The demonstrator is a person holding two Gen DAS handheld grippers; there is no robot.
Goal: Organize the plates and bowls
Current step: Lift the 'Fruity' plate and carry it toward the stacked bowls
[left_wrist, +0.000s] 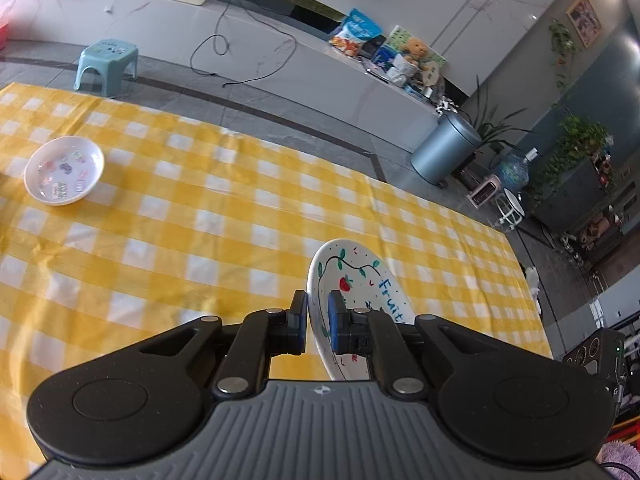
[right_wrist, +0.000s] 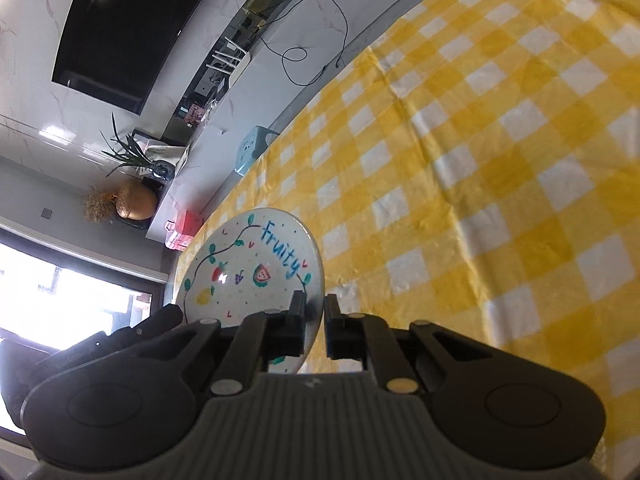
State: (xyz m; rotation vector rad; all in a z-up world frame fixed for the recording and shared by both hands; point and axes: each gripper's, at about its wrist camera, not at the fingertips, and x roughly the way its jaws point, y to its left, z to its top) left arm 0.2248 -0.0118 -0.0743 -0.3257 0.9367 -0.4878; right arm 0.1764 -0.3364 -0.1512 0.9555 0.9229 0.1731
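A yellow-and-white checked tablecloth (left_wrist: 200, 208) covers the work surface, with a grey tiled floor, a long pale ledge and a small teal stool (left_wrist: 107, 65) beyond it. At the far left of the left wrist view, a small white dish (left_wrist: 64, 170) with little stickers or prints inside rests flat on the cloth, well apart from the tool; its markings are too small to read. Further right, the left gripper (left_wrist: 318, 322) is clamped on the rim of a white plate (left_wrist: 360, 280) held tilted above the cloth, painted with a vine, a red fruit and blue lettering "Fruit". In the right wrist view, the right gripper (right_wrist: 314, 320) pinches the edge of a white fruit plate (right_wrist: 256, 268) reading "Fruity".
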